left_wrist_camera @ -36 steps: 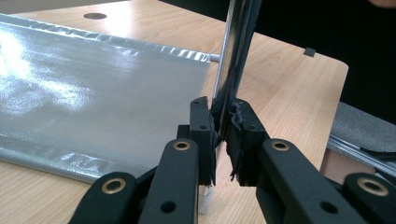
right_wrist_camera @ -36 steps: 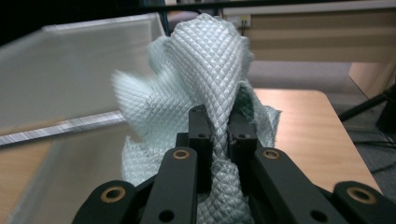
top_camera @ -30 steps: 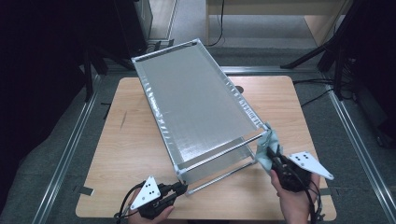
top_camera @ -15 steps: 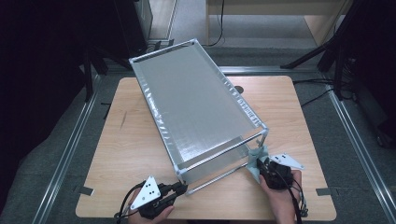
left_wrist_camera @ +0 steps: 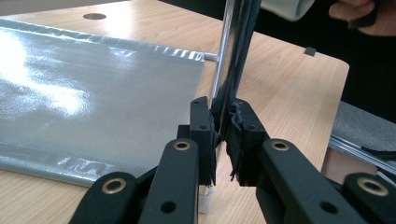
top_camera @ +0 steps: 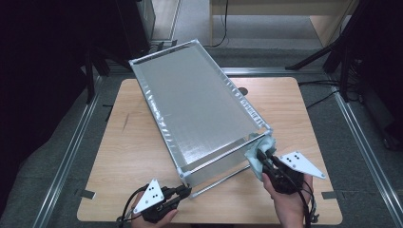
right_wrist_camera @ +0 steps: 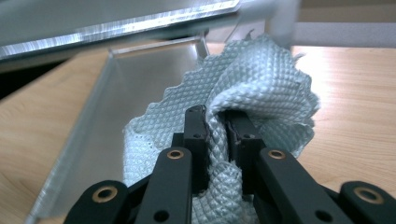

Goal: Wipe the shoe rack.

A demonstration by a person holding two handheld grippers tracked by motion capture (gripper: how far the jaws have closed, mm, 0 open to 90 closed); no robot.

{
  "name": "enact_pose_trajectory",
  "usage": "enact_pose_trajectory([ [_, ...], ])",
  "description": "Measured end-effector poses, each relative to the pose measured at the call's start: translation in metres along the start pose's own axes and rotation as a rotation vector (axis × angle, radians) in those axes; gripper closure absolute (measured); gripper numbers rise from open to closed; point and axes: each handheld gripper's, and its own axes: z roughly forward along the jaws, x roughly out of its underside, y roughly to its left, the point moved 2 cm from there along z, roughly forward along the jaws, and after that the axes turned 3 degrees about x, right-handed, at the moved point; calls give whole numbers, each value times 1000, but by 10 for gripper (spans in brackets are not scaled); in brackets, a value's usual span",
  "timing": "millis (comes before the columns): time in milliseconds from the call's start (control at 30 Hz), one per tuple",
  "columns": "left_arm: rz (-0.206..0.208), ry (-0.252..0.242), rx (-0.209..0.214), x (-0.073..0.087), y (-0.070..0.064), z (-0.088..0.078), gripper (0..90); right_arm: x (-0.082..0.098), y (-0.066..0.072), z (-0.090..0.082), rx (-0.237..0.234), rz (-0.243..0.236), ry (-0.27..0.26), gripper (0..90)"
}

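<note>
A person is wiping a metal shelf rack [top_camera: 199, 109] that is lying tilted across the wooden table [top_camera: 304, 114], its long silvery panel running from the far left toward the near right. The left gripper [top_camera: 183, 191] is clamping the rack's near corner post [left_wrist_camera: 229, 60], its jaws pinched narrowly on the upright bar, as the left gripper view is showing; the left hand [top_camera: 157, 216] is lying low at the table's near edge, the tool pointing to the right. The right gripper [top_camera: 262, 154] is gripping a bunched pale blue waffle-weave cloth [right_wrist_camera: 261, 88], its jaws having just been easing slightly apart with the fabric bunched between the pads. The cloth is pressing against the rack's near right corner, beside the end rail. The right hand [top_camera: 287, 199] is reaching forward from the near edge, the tool angling up and to the left. Judging by this placement, the wiping is in progress at one end; how much of the frame is already clean cannot be told, and the long rails and far end probably remain.
</note>
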Motion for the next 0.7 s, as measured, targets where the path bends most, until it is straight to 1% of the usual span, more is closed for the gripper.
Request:
enact_pose_trajectory([
  [33,0,0,0,0,0,0,814,3,1,4,-6,2,17,792],
  [67,0,0,0,0,0,0,815,9,1,10,-14,1,45,787],
  [133,-1,0,0,0,0,0,814,23,2,27,-30,6,109,784],
  [167,-2,0,2,0,0,0,814,31,3,36,-29,7,141,784],
  [233,1,2,5,0,-1,1,814,45,7,53,-25,-5,191,790],
  [267,0,2,7,0,-2,1,814,51,10,60,-25,-20,216,803],
  [333,3,4,9,0,-3,2,814,60,19,71,-43,-53,253,824],
  [400,6,4,10,0,-4,3,815,67,34,78,-82,-90,283,831],
  [467,4,3,9,0,-5,3,815,74,54,83,-126,-131,310,831],
  [533,5,4,8,0,-5,3,815,81,75,84,-172,-159,316,830],
  [567,4,4,7,0,-5,3,815,83,85,84,-204,-174,320,830],
  [633,5,4,7,0,-5,3,815,86,103,82,-280,-185,329,826],
  [667,5,4,8,0,-5,3,815,88,112,81,-324,-178,336,824],
  [700,5,5,8,0,-5,3,815,90,119,80,-356,-175,340,820],
])
